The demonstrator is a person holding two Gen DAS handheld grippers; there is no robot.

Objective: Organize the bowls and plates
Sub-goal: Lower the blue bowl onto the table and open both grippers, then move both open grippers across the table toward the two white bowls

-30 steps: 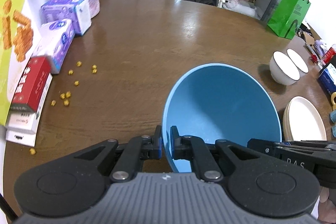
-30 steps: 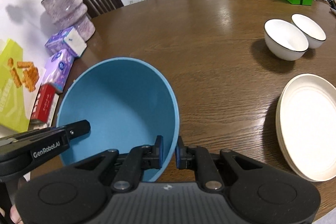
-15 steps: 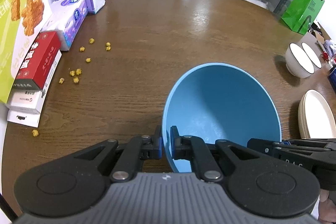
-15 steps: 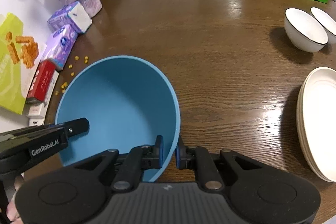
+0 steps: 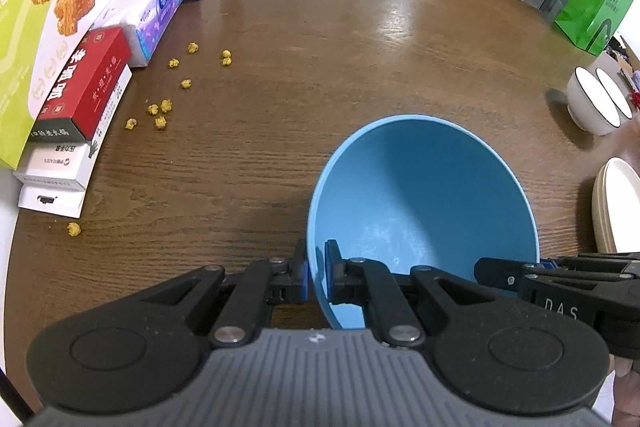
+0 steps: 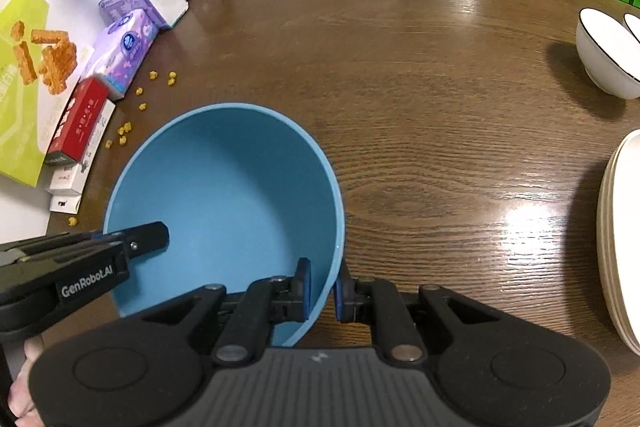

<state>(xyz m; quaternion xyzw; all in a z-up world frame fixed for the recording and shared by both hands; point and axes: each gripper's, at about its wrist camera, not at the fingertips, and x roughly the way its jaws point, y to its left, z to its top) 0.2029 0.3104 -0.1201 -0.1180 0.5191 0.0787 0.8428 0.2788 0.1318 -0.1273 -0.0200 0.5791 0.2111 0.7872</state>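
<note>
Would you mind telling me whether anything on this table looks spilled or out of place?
Yes: small yellow crumbs lie scattered on the wooden table beside the red box and tissue packs, with one stray piece near the white box. They look like spilled snack bits. Nothing looks damaged.

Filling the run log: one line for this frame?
left gripper: shut on round blue plastic bowl rim | right gripper: shut on opposite rim | bowl tilted above brown wooden table
</note>
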